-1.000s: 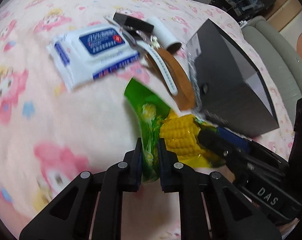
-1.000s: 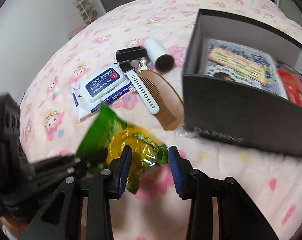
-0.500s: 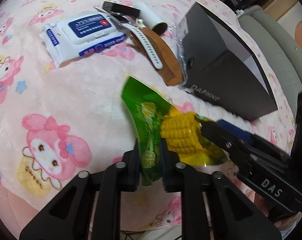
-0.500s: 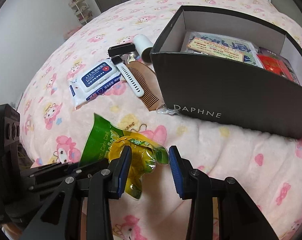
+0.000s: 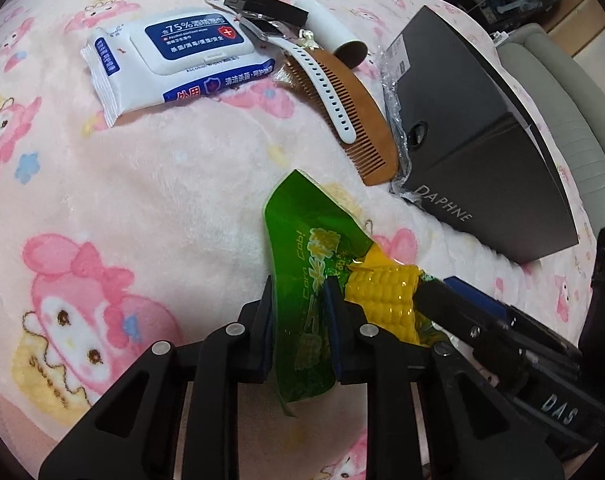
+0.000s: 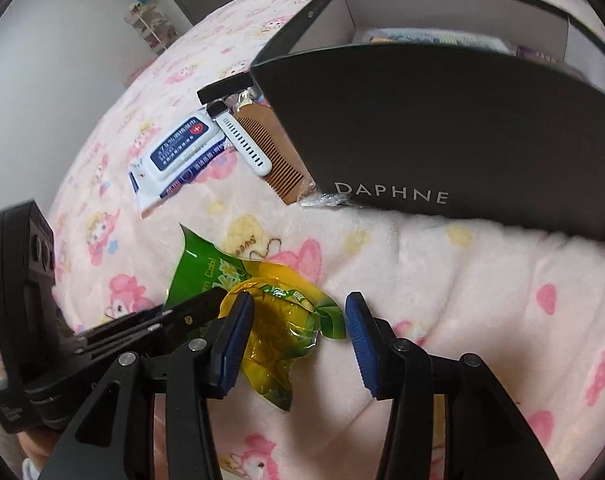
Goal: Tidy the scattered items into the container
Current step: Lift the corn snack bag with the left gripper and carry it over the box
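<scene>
Inside box (image 6: 442,128), packets; right view only

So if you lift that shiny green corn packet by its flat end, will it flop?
Probably. The shiny green plastic corn packet bends beyond the closing left gripper pinching it. The yellow cob looks solid, so that end likely sags. Glossy film may slip.

A pale pink blanket (image 5: 162,184) printed with pink-and-yellow cartoon figures is seen beneath a green corn packet (image 5: 302,264) with a yellow cob shown. A white wipes pack (image 5: 174,56) is marked with a blue label. A brown comb (image 5: 354,120), a white perforated strap (image 5: 326,88) and a black box (image 6: 442,128) lettered in white are pictured alongside.
</scene>
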`<control>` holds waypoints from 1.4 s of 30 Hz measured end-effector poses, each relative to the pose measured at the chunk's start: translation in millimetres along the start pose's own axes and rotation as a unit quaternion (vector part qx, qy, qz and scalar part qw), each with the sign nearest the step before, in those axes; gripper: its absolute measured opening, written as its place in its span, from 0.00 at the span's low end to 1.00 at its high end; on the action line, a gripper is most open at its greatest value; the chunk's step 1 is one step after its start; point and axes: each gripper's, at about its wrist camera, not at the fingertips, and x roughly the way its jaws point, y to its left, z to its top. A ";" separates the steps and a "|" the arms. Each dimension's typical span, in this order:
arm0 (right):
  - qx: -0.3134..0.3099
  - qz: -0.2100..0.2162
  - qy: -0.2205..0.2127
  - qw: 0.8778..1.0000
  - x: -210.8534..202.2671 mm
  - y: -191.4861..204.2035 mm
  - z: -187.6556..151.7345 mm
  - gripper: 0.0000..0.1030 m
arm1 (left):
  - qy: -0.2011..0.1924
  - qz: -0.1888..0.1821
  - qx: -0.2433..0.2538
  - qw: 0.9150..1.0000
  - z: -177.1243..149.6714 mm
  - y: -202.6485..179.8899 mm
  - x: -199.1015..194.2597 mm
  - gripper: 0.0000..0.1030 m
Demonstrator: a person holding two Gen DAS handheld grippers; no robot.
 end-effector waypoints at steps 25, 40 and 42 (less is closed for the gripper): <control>-0.013 0.033 -0.098 0.995 -89.2 -2.5 9.6 0.39 | -0.032 -0.029 0.068 0.997 7.7 -74.7 -61.7 0.05; 0.009 -0.009 -0.147 0.989 -137.9 -38.0 17.1 0.39 | -0.055 -0.061 0.153 0.985 24.9 -150.4 -78.4 0.05; 0.015 -0.013 -0.152 0.988 -142.8 -44.8 19.5 0.39 | -0.058 -0.063 0.166 0.982 30.0 -162.1 -78.4 0.05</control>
